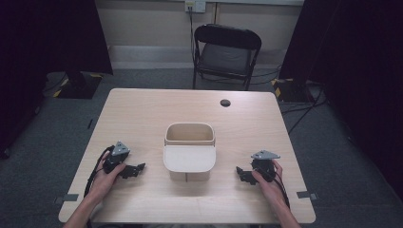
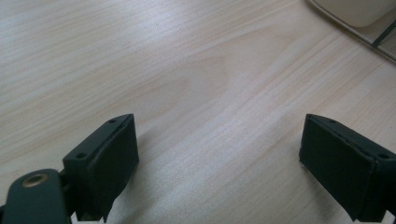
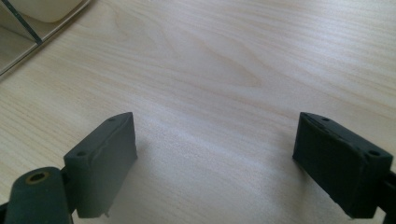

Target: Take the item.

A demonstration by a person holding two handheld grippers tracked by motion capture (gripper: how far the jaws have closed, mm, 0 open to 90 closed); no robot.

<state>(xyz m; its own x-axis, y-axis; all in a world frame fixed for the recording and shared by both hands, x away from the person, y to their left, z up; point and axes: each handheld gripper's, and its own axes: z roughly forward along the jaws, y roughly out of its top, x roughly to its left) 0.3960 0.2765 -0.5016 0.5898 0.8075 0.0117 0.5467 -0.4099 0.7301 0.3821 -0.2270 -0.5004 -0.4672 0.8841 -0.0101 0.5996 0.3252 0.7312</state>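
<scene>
Pale wood-grain table (image 1: 142,114) sits under my rig on grey carpet, with a black folding chair (image 1: 227,50) behind it by the wall and dark curtains at both sides. At its middle stands a light wooden box (image 1: 189,151), and my left gripper (image 1: 138,168) and right gripper (image 1: 240,172) rest on the tabletop to either side, apart from it. Both have jaws spread wide over bare wood, holding nothing.
</scene>
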